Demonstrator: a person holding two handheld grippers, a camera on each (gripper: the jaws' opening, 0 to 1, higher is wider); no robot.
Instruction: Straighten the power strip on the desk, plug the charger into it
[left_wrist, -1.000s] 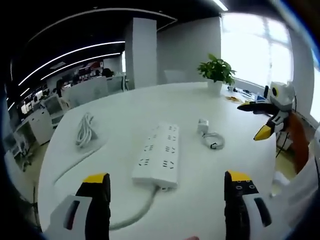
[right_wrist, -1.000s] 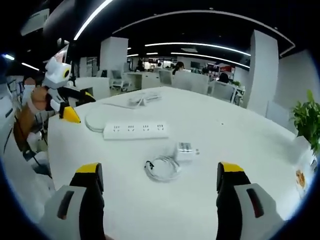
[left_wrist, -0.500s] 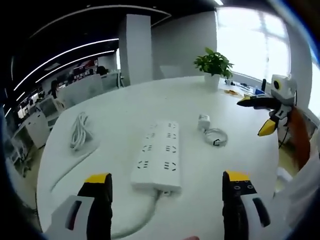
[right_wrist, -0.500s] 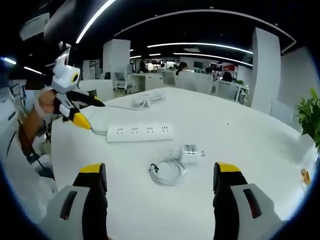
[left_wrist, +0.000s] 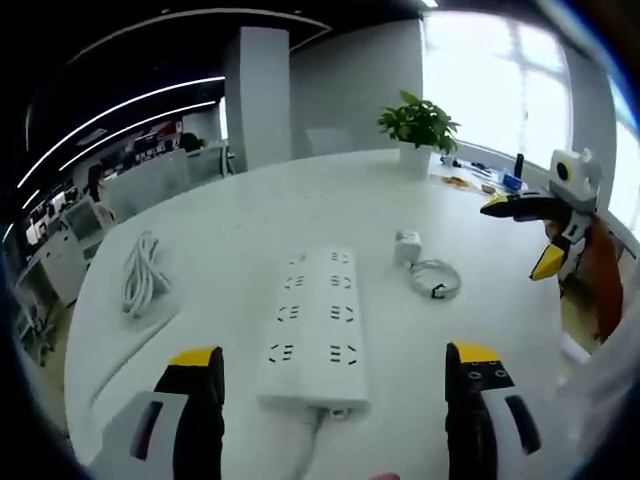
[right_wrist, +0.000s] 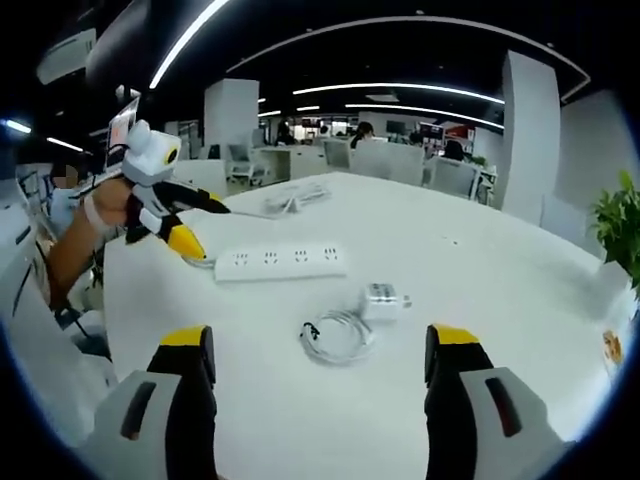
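A white power strip (left_wrist: 315, 325) lies flat on the white desk (left_wrist: 250, 205), just ahead of my open left gripper (left_wrist: 335, 358); its cord leaves the near end. To its right rests a small white charger (left_wrist: 406, 246) with its coiled cable (left_wrist: 436, 279). In the right gripper view the power strip (right_wrist: 280, 262) lies crosswise, and the charger (right_wrist: 382, 299) and cable (right_wrist: 338, 338) sit ahead of my open right gripper (right_wrist: 317, 345). The left gripper (right_wrist: 198, 222) hovers open at the strip's cord end, held by a hand. The right gripper (left_wrist: 535, 232) hangs open above the desk's right edge.
A bundled white cable (left_wrist: 140, 275) lies at the desk's left side and shows again as the bundle (right_wrist: 290, 197) beyond the strip. A potted plant (left_wrist: 418, 125) stands at the far edge. Office desks, chairs and people fill the background.
My left gripper has come closer to the power strip's cord end, so the strip now looks larger and lies lengthwise ahead of it. The right gripper has hardly moved.
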